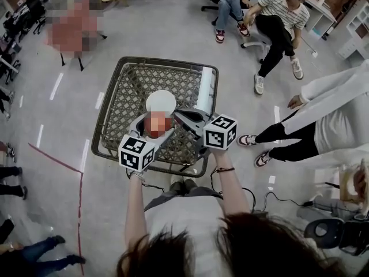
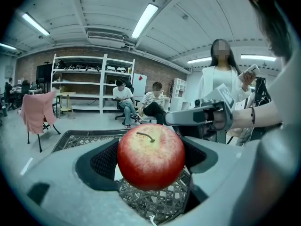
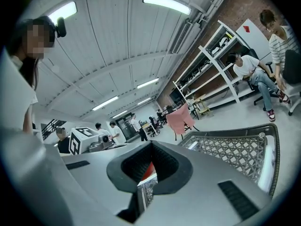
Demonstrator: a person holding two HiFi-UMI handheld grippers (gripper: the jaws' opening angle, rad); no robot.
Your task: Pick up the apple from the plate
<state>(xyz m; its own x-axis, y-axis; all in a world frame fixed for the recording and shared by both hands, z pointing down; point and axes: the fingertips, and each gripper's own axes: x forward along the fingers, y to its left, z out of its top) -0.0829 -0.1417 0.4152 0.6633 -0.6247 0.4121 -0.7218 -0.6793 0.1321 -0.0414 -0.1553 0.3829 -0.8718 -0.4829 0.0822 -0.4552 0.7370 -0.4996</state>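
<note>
A red apple [image 2: 150, 157] with a yellowish top and a brown stem sits clamped between the two jaws of my left gripper [image 2: 150, 160], lifted above the lattice basket top [image 2: 155, 204]. In the head view the apple [image 1: 157, 124] hangs just on the near side of the round white plate [image 1: 161, 101], which lies bare on the lattice. My right gripper [image 1: 179, 116] is close to the apple's right side with its jaws together. In the right gripper view, the right gripper [image 3: 149, 171] shows only a thin slit, with a sliver of red behind it.
The plate rests in a square metal-rimmed lattice basket [image 1: 109, 105] standing on the grey floor. Two people sit on chairs [image 1: 277, 16] beyond it, and another person [image 1: 323, 114] is close on the right. Cables [image 1: 271, 198] trail on the floor near my feet.
</note>
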